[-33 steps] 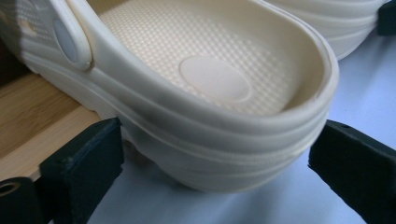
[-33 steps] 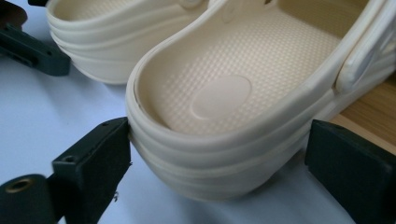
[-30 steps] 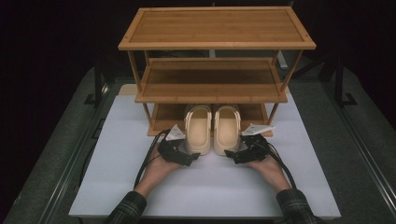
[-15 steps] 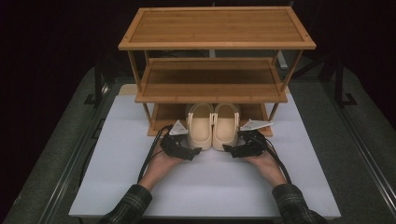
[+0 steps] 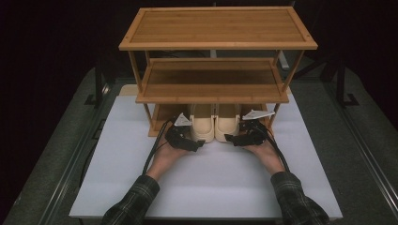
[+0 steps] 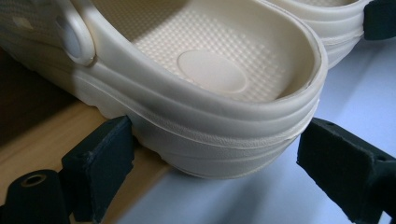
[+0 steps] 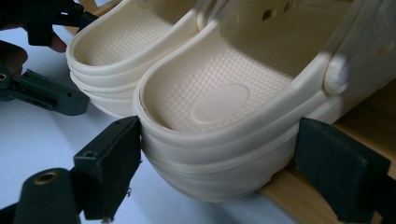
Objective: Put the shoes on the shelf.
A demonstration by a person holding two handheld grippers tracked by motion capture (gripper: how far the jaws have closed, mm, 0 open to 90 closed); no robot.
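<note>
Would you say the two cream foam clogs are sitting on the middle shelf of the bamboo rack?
No, the two cream foam clogs sit side by side on the bottom shelf of the bamboo rack, heels out.

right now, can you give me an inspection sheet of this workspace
surface: white board on a grey table, bare in front of the shoes
job's things: pair of cream clogs, left clog and right clog, side by side, toes under the bamboo shoe rack, heels sticking out over the bottom shelf's front edge
clutter: nothing seen
grippers: left gripper has its jaws around the left clog's heel, one pad touching, the other apart; right gripper has its jaws around the right clog's heel, both pads close against it
cables: black cable trails from the left gripper, another from the right
surroundings: dark room, metal rails beside the table
</note>
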